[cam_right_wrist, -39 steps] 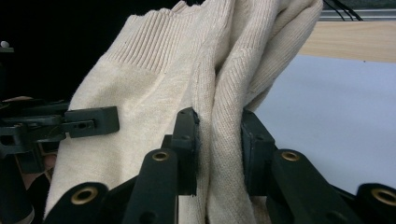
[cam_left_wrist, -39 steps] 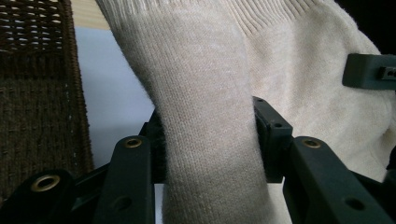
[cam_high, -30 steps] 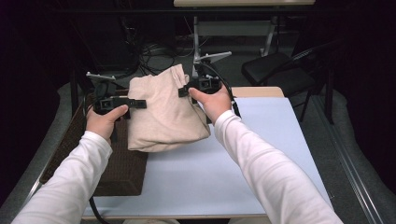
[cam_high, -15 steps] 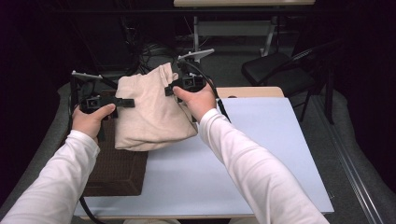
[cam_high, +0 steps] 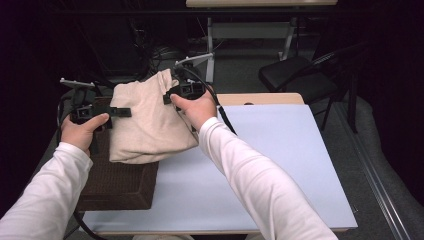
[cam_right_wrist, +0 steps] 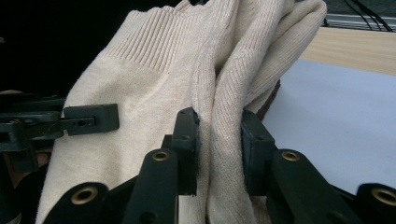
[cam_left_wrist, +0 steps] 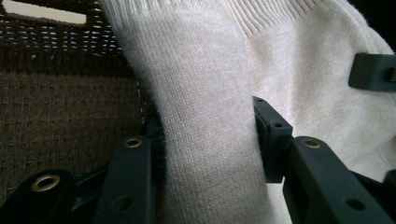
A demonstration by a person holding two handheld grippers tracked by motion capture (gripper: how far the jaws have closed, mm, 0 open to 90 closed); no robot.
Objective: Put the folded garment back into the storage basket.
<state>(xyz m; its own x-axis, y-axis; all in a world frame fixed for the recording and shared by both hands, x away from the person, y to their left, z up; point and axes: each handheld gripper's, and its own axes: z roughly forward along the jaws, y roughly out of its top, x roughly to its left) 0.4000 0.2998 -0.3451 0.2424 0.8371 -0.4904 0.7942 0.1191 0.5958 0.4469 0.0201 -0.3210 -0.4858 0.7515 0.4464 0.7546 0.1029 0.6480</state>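
Dark room all around, with a pale blue-white counter [cam_high: 280, 165] in the middle and a black folding chair [cam_high: 295, 75] behind it. From the high view, the cream knitted sweater [cam_high: 145, 122], folded into a bundle, hangs between both claws, and compared with a second ago it has travelled left: it was over the counter's left part, now it hangs mostly above the dark brown woven basket [cam_high: 117, 182] at the counter's left edge. The left claw [cam_high: 122, 112] pinches its left side, the right claw [cam_high: 169, 95] its upper right corner. To me that means the carry is basically done and lowering it in is what's left.

Left gripper view: the jaws are clamped tight on a thick fold of the sweater [cam_left_wrist: 205, 121], with the basket's weave [cam_left_wrist: 65, 107] right behind it.

Right gripper view: the jaws squeeze a bunched ribbed edge of the sweater [cam_right_wrist: 219, 116], and the left claw [cam_right_wrist: 93, 119] bites in from the far side. Counter [cam_right_wrist: 336, 116] off to the right.
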